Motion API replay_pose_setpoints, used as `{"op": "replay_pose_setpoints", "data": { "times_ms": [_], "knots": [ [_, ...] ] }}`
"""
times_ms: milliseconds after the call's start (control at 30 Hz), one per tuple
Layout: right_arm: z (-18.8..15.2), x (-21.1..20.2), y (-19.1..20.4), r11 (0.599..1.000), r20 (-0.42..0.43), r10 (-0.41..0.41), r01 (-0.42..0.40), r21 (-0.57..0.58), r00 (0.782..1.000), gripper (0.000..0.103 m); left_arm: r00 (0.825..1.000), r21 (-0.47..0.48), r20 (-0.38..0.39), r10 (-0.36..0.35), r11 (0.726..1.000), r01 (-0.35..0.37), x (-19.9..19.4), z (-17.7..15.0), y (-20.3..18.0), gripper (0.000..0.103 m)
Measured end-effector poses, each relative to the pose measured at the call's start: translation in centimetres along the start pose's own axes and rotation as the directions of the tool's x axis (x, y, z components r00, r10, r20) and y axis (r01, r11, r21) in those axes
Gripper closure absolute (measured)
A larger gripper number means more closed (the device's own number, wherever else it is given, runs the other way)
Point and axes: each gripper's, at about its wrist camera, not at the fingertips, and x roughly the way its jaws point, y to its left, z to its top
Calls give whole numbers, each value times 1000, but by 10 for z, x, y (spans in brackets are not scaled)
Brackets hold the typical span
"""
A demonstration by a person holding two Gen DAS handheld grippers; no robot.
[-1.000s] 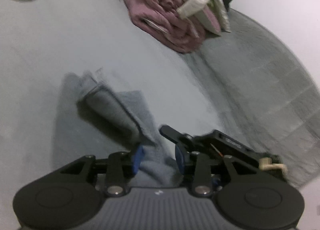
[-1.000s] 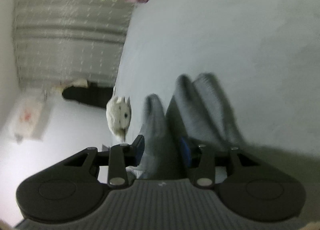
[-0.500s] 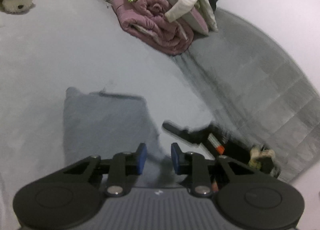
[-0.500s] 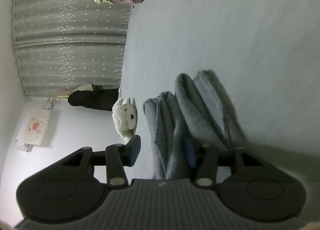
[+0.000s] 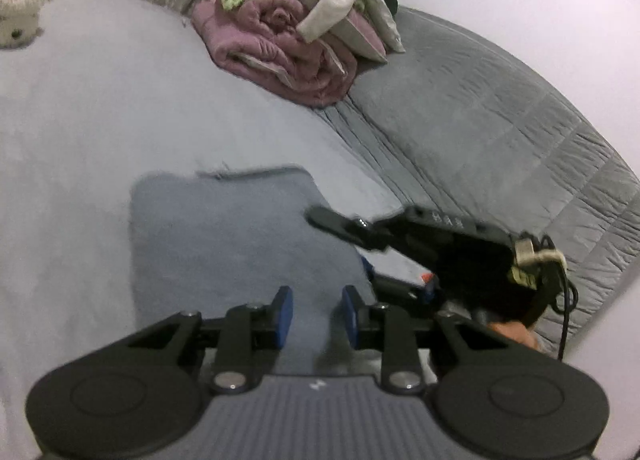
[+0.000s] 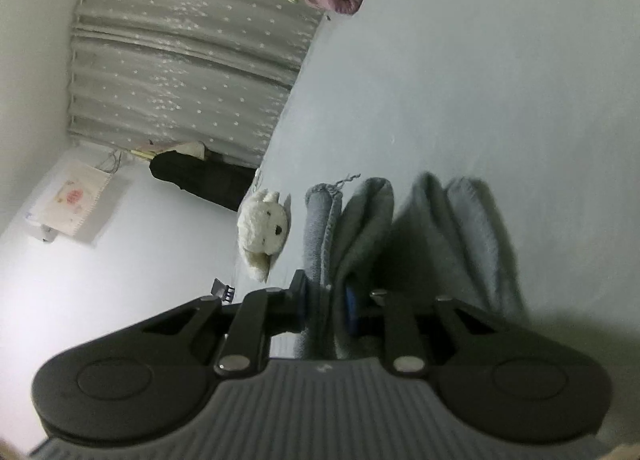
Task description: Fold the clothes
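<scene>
Two claws work the grey towel [image 5: 224,244] on the bed [image 5: 80,108]: left claw [image 5: 316,316] parted and empty, right claw [image 6: 326,306] pinching its folded edge.

Both the left gripper [image 5: 316,314] and the right gripper [image 6: 326,308] had black linkages, silver screws, blue pads and ribbed grey bases.
</scene>
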Motion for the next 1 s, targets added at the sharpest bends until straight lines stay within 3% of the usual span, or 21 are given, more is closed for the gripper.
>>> {"op": "replay_pose_setpoints", "data": {
  "times_ms": [333,567,667,800,867,1000],
  "knots": [
    [6,3,-27,995,4,-45,45,91,999,81,996,48,-81,33,998,-29,40,-18,-1,77],
    [-7,-4,1,985,64,-121,128,-115,991,74,995,131,-70,64,990,-55,46,-25,-17,77],
    [-13,-6,13,966,94,-149,165,-200,984,59,995,178,-87,43,984,-27,42,-26,-26,77],
    [-21,-10,22,936,119,-175,203,-289,977,56,994,237,-111,-6,971,33,34,-21,-36,76],
    [-23,-12,18,930,113,-189,215,-297,975,56,993,244,-113,-29,968,56,27,-13,-36,72],
    [-25,-21,11,926,93,-202,221,-305,975,43,997,210,-77,31,978,-15,22,11,-19,60]
  ]
}}
